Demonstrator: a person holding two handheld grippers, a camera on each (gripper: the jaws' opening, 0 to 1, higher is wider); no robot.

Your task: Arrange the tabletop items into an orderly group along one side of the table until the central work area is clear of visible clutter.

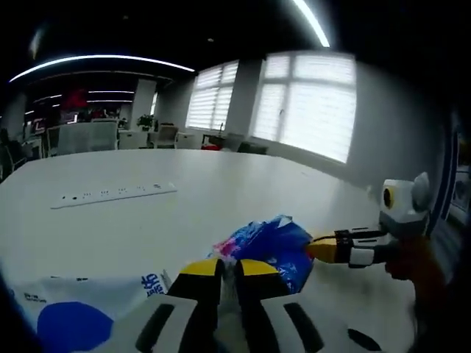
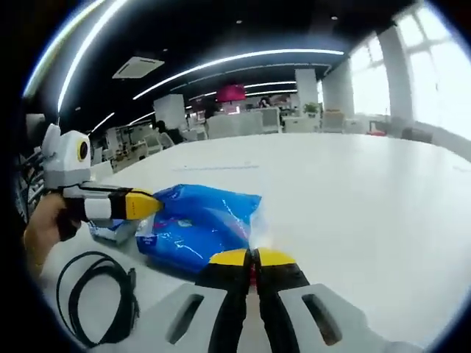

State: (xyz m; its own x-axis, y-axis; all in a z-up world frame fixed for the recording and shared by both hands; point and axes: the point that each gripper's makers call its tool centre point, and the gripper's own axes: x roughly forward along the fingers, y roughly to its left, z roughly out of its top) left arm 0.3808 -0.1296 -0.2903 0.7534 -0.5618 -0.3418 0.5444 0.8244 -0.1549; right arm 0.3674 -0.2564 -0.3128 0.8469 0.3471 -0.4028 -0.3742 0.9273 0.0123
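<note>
1. In the left gripper view the left gripper (image 1: 227,273) is rising from the bottom with its yellow-tipped jaws drawn almost together, a thin dark slit showing between them. Whether they are pinching anything cannot be told; the blue plastic bag (image 1: 274,246) is lying just beyond the tips.
2. In the right gripper view the right gripper (image 2: 254,259) is showing its jaws closed to a hairline, and they are appearing to nip the clear edge of the blue plastic bag (image 2: 200,224), though the contact is blurred.
3. The right gripper (image 1: 324,248) is entering the left gripper view from the right, its yellow tip touching the bag's side. The left gripper (image 2: 147,204) is likewise reaching into the right gripper view, its tip at the bag's near end, with a hand (image 2: 45,224) gripping its handle.
4. The bag is sitting on the white bench (image 1: 221,191), close to the near edge.
5. A white-and-blue printed sheet (image 1: 73,309) is lying beside the left gripper, a white power strip (image 1: 114,194) farther out, and a coiled black cable (image 2: 99,298) near the bench edge.
6. Wide bare bench (image 2: 353,191) is stretching beyond the bag.
</note>
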